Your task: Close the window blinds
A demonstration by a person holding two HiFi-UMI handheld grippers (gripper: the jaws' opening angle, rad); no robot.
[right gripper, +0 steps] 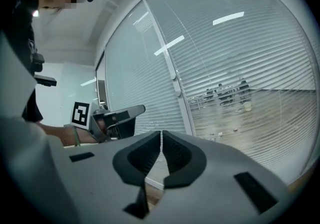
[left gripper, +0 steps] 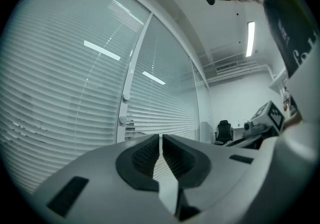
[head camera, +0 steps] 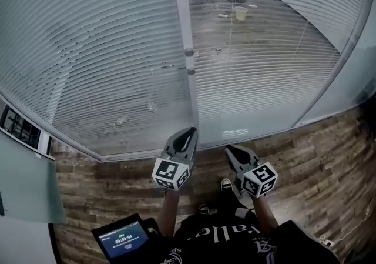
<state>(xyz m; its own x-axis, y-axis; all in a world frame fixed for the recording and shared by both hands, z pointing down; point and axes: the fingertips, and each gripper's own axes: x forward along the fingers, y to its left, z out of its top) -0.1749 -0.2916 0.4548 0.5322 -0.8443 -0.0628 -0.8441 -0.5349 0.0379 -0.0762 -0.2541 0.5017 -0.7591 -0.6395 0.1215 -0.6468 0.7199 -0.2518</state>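
Observation:
Slatted blinds sit inside a glass wall. The left panel's blinds [head camera: 100, 63] look nearly closed. The right panel's blinds [head camera: 264, 74] are tilted open, and a room shows through them. Two round knobs [head camera: 189, 52] sit on the white post [head camera: 182, 10] between the panels, and both show again as knobs [left gripper: 125, 98] and knobs [right gripper: 174, 75]. My left gripper [head camera: 191, 133] is shut and empty, pointing at the post's base, well below the knobs. My right gripper [head camera: 232, 150] is beside it, also shut and empty. Their jaw tips appear as the left gripper [left gripper: 160, 138] and the right gripper [right gripper: 161, 134].
The floor [head camera: 317, 157] is wood plank. A tablet [head camera: 123, 238] with a timer hangs at the person's waist. A pale cabinet [head camera: 26, 180] stands at the left. The person's shoes [head camera: 225, 184] are close to the glass. An office chair [left gripper: 224, 130] stands behind.

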